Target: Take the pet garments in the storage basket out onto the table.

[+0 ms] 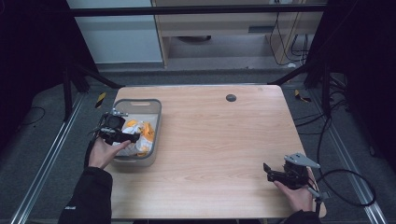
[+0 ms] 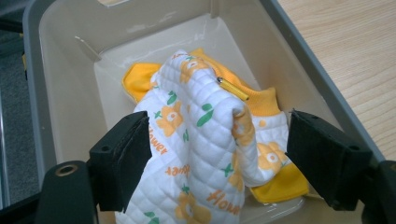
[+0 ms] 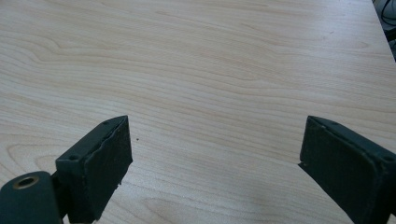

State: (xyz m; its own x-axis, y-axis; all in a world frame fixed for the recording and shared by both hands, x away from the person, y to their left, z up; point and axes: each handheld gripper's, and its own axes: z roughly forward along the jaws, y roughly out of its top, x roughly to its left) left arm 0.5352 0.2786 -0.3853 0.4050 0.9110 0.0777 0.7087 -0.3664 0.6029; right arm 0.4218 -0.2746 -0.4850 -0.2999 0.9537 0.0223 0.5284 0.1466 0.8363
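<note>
**Two Open Grippers, One Quilted Cloth Waiting in the Bin**

Two grippers are at work as I watch from my remote station. My left gripper (image 2: 217, 158) hangs over the grey bin (image 1: 158, 122) at the table's left side, jaws spread wide on either side of a raised fold of the quilted cloth (image 2: 205, 140), white with orange flowers and orange trim. The cloth lies crumpled inside the bin, and neither pad has closed on it; the left pad looks to be just brushing the fabric. My right gripper (image 1: 280, 175) rests low near the right front corner of the table (image 1: 215, 140), jaws also wide, holding nothing over bare wood.

To take the cloth cleanly, I judge the left gripper should sink a little farther so both pads straddle the thick ridge of the fold, then close squarely across it, keeping clear of the bin wall. A pinch on the thin edge alone could let the fabric slip during the lift.
</note>
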